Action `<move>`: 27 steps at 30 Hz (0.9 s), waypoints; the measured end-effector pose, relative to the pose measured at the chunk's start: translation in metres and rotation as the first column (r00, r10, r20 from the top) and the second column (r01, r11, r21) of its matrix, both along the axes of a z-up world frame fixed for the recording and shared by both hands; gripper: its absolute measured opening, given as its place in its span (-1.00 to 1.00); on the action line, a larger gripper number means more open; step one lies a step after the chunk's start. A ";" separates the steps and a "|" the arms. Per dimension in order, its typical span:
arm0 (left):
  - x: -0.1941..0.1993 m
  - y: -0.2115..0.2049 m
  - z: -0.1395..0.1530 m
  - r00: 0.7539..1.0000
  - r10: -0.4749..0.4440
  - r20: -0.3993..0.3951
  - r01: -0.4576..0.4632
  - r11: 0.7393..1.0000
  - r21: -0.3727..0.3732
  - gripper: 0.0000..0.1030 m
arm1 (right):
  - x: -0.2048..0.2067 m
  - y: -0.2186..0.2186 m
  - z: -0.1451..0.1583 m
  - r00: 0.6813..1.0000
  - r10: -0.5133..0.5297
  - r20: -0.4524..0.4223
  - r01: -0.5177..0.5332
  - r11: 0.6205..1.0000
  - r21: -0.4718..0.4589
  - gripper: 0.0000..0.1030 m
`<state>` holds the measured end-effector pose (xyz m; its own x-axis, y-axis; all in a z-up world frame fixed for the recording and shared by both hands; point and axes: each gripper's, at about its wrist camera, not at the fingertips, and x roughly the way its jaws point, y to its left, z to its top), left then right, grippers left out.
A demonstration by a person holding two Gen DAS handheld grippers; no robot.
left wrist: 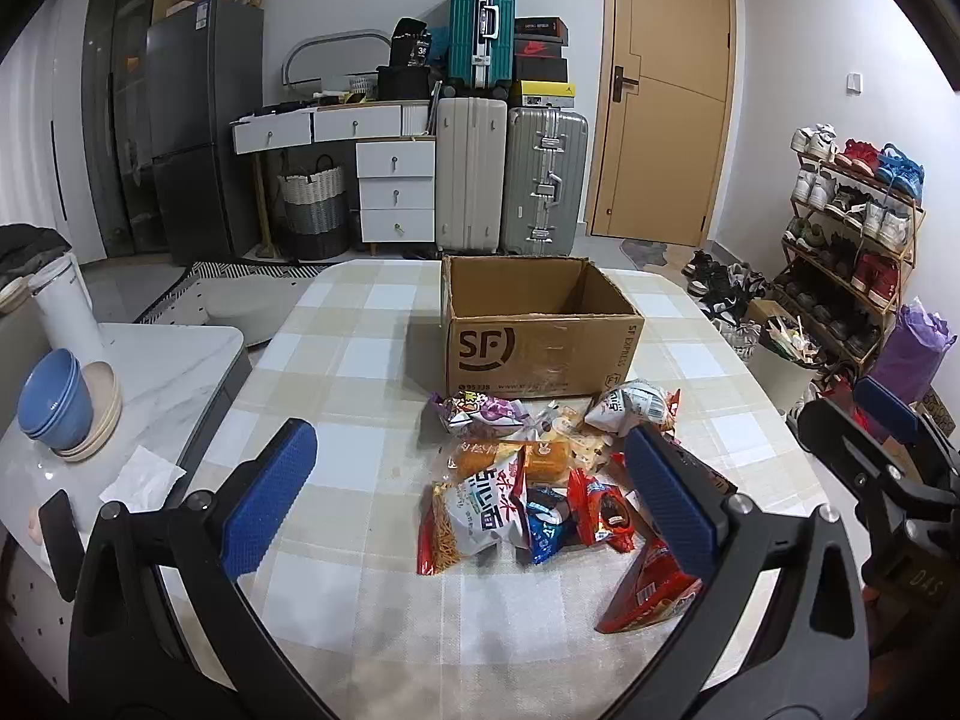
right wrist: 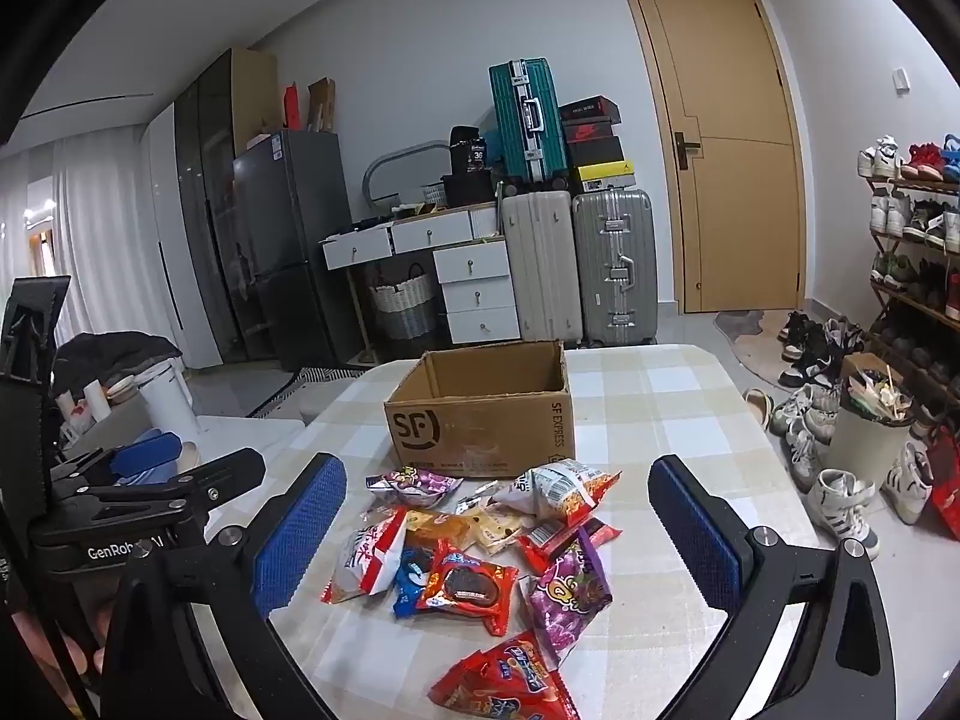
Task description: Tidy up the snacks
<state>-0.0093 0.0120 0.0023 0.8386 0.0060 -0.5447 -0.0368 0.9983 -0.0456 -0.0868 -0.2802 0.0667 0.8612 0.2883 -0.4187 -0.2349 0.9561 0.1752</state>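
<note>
The checked surface carried an open cardboard box, which looked empty, though its floor was partly hidden. A heap of snack packets lay just before it, none yet packed. Both the left hand-held gripper and right hand-held gripper hovered spread wide, holding nothing. Likely next: closing on one packet.

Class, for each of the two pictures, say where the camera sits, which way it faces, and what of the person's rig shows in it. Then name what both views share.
Left wrist: sits on the left gripper, facing forward and down over the table; its open fingers and the right gripper show.
Right wrist: sits on the right gripper, facing likewise; its open fingers and the left gripper show.
Shared: cardboard box, snack pile, suitcases, door.
</note>
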 end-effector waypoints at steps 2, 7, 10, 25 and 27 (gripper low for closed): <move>0.001 0.001 -0.001 1.000 0.001 0.000 -0.001 1.000 0.000 0.99 | -0.001 0.002 0.000 1.000 0.000 0.003 0.000 1.000 -0.001 0.99; 0.002 0.002 0.000 1.000 -0.003 0.002 0.003 1.000 0.000 0.99 | -0.005 0.006 0.002 1.000 0.005 0.012 -0.005 1.000 -0.004 0.99; 0.002 0.001 0.001 1.000 -0.003 0.002 0.003 1.000 -0.002 0.99 | -0.006 0.006 0.003 1.000 0.008 0.015 -0.007 1.000 -0.005 0.99; -0.001 -0.001 0.001 1.000 -0.009 0.006 0.009 1.000 0.003 0.99 | -0.013 0.009 0.006 1.000 0.014 0.018 -0.014 1.000 -0.010 0.99; -0.001 -0.002 0.001 1.000 -0.010 0.007 0.010 1.000 0.002 0.99 | -0.014 0.010 0.006 1.000 0.015 0.018 -0.015 1.000 -0.011 0.99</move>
